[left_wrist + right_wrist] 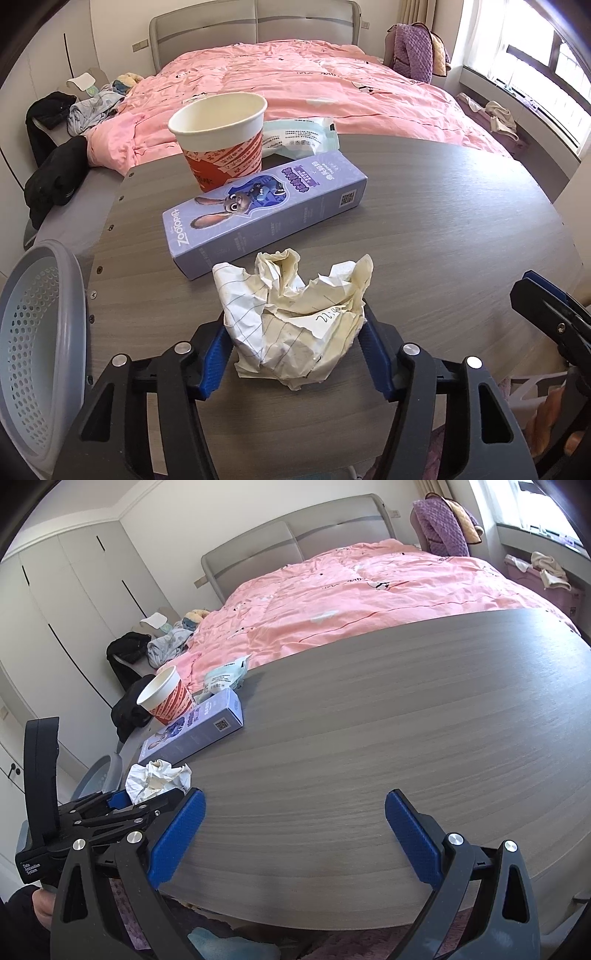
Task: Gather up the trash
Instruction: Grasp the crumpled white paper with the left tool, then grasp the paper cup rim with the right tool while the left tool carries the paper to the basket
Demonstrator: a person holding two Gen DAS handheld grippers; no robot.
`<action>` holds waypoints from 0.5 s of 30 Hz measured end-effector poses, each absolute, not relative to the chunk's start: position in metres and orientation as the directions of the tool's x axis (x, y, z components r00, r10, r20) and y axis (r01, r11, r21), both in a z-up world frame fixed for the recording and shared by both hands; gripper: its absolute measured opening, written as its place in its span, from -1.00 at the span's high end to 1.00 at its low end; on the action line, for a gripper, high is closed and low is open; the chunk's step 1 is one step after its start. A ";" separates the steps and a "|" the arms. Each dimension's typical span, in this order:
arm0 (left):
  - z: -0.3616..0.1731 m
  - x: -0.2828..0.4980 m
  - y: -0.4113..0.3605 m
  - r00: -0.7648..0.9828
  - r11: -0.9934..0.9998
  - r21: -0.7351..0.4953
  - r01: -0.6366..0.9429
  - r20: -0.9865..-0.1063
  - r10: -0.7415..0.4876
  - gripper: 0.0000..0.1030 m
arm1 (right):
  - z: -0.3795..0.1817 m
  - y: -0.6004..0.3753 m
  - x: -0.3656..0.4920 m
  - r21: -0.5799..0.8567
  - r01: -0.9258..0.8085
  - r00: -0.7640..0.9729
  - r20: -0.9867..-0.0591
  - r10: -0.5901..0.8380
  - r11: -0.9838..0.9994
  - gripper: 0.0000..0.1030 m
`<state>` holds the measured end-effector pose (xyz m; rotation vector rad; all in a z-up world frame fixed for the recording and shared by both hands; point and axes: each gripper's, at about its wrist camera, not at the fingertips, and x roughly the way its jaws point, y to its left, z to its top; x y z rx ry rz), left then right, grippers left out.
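The crumpled paper (295,325) lies on the grey wood-grain table (443,229), near its left edge and toward the near side. The left gripper (293,354) straddles it: both blue pads (214,362) touch the paper's flanks, left and right, so the fingers stand fairly wide, closed onto the wad.

Just beyond the paper, almost touching it, a purple Zootopia carton (266,210) lies flat and slants toward the far left corner. Behind the carton stands an empty red-and-white paper cup (221,144), upright, close to the far edge, with a pale blue wipes packet (299,138) beside it at that same edge.

Off the table's left edge, right against it, a grey perforated basket (37,339) shows its rim at about table height.

The right gripper (293,834) hovers over the near edge with its fingers spread wide and nothing between them. From the carton rightward the table top is bare all the way to the right and far edges. A pink quilt on the bed (369,594) rises just past the far edge.
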<state>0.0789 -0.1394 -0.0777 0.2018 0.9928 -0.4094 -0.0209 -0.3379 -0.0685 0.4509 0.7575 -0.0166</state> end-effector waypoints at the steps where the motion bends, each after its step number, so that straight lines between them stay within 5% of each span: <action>1: -0.075 0.077 -0.136 0.485 0.907 -0.023 0.421 -0.839 -0.246 -0.17 | -0.068 -0.336 -0.020 0.386 0.171 0.731 -0.666 0.146 0.906 -0.86; 15: -0.025 0.082 -0.051 0.647 0.964 0.003 0.267 -0.742 -0.177 -0.17 | -0.040 -0.278 0.043 0.335 0.024 0.753 -0.626 0.203 0.942 -0.86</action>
